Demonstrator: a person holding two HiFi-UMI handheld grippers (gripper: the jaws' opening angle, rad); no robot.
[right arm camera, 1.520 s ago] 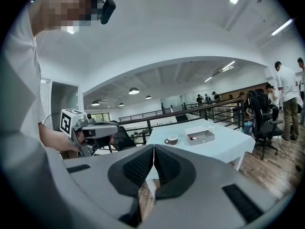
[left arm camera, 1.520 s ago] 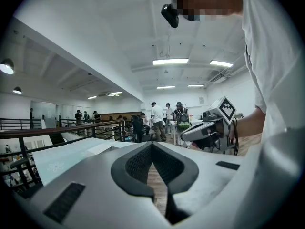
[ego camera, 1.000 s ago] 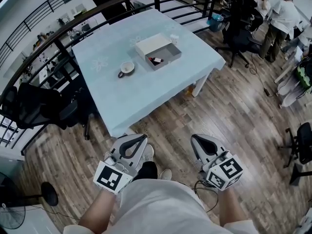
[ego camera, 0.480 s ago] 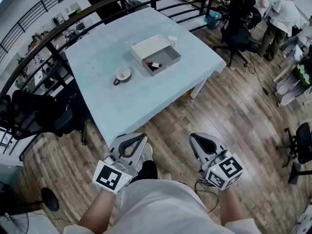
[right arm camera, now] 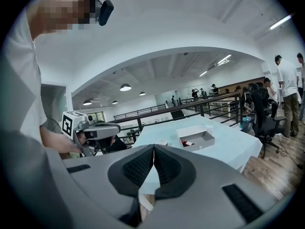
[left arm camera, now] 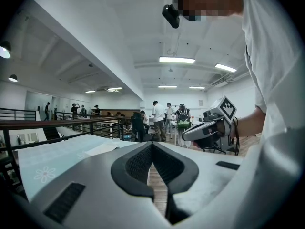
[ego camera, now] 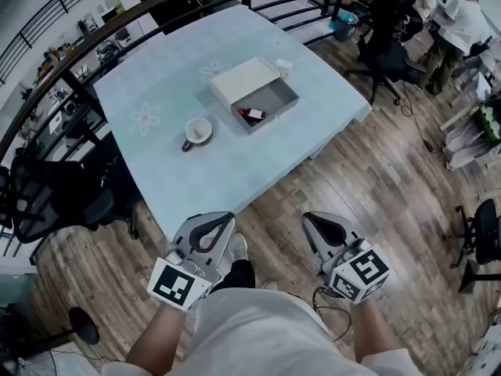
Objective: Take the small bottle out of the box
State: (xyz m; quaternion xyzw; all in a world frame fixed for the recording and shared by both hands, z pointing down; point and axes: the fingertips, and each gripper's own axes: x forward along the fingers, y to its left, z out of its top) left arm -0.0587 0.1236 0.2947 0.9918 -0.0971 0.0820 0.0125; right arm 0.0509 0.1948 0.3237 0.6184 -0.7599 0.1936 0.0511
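An open grey box with its white lid beside it stands on the table's pale blue cloth. Inside it lies a small bottle with a dark red cap end. The right gripper view also catches the box and the bottle, far ahead. My left gripper and right gripper are held over the wooden floor just short of the table's near edge. Both are shut and hold nothing, the left gripper and the right gripper showing pads pressed together.
A cup stands left of the box, and a small white object sits behind it. A dark railing runs behind the table. Black office chairs stand at the left, and people and chairs at the back right.
Both grippers and the person have come closer to the table, whose near edge now lies just ahead of the jaws. Both grippers stay shut.
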